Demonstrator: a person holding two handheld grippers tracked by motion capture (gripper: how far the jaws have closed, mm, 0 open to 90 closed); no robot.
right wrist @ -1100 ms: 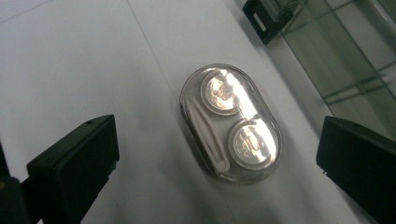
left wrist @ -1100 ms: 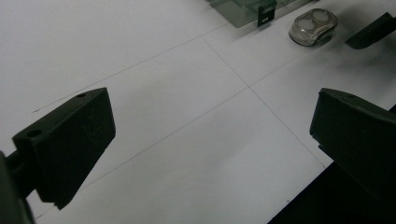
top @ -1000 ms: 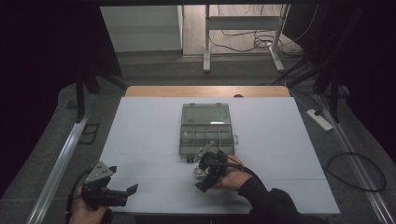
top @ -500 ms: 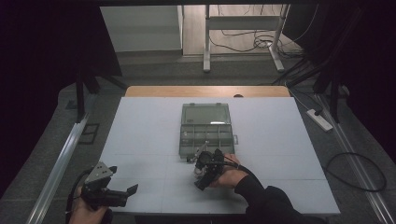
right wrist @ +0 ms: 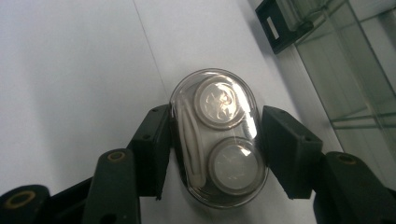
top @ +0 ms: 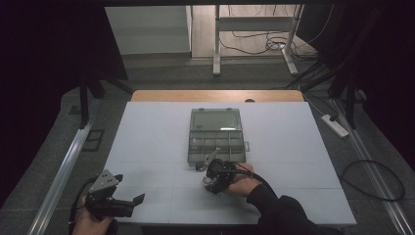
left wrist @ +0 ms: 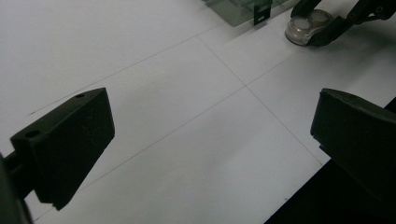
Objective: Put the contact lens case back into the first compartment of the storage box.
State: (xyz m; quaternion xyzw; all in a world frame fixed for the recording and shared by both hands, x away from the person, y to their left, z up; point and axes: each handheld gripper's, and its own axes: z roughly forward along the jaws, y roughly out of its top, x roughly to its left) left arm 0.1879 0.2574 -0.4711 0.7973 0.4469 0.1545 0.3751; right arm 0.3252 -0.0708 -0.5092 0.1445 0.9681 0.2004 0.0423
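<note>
Two tools: right tool point(right wrist: 215, 154) just closed onto oval clear case point(right wrist: 218, 137); left tool point(left wrist: 210, 140) unmoved, agape.

A small clear oval case point(right wrist: 218, 138) is lying flat on the white desk point(top: 147, 142), just in front of an open compartment box point(top: 216, 134). It is holding two round silvery discs, one behind the other, and a thin white curved piece along one side.
</note>
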